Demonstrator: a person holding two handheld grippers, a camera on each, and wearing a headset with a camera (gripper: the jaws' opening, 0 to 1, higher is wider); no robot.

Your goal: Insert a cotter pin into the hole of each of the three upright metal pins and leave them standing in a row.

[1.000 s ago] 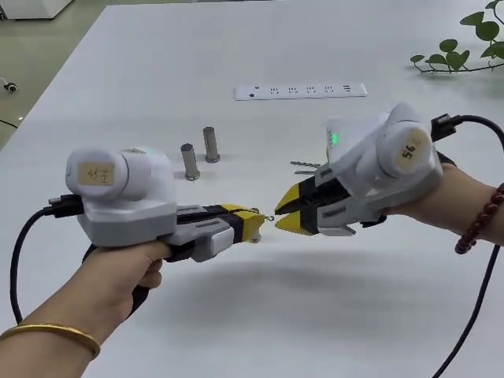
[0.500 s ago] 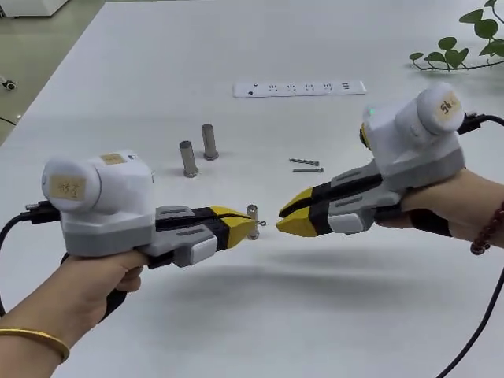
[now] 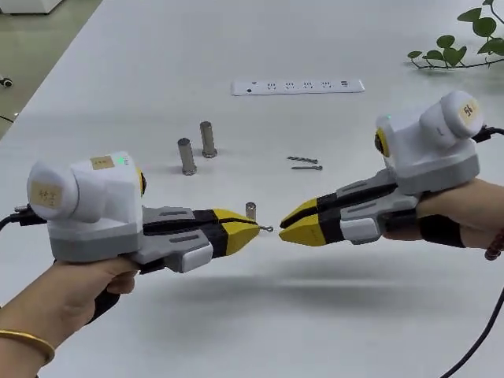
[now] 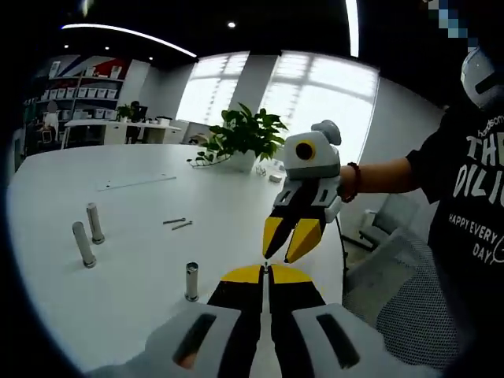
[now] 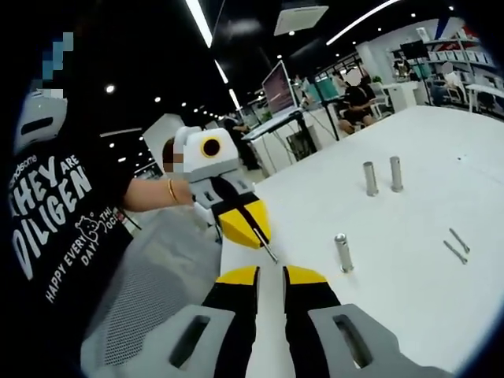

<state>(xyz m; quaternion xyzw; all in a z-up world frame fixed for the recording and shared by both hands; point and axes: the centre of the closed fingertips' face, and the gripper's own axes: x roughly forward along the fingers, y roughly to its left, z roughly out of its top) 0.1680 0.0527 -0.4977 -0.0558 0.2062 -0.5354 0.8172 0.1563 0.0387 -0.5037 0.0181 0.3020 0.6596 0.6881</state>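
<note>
On the table (image 3: 354, 315), in the head view, the left tongs (image 3: 255, 228) are closed on a cotter pin (image 3: 267, 229), whose free end projects toward the right tongs (image 3: 284, 224). Both tips meet in the air just in front of the nearest metal pin (image 3: 250, 210), which stands upright. Two further metal pins (image 3: 187, 155) stand together at the rear left. Two spare cotter pins (image 3: 307, 168) lie flat at the rear right, presumably reserved for them.

Left gripper view: the left tongs (image 4: 266, 272) have their jaws pressed together. The right tongs (image 4: 293, 236) face them with jaws spread and empty. The nearest metal pin (image 4: 191, 281) stands to one side, apart from both tips.

Right gripper view: the right tongs (image 5: 270, 273) show a clear gap between the jaws, with nothing in it. The cotter pin (image 5: 265, 246) juts from the left tongs (image 5: 242, 227) toward that gap, which suggests a regrip or transfer for a better hold before insertion. The nearest metal pin (image 5: 343, 252) stands close by, with no cotter pin through it
</note>
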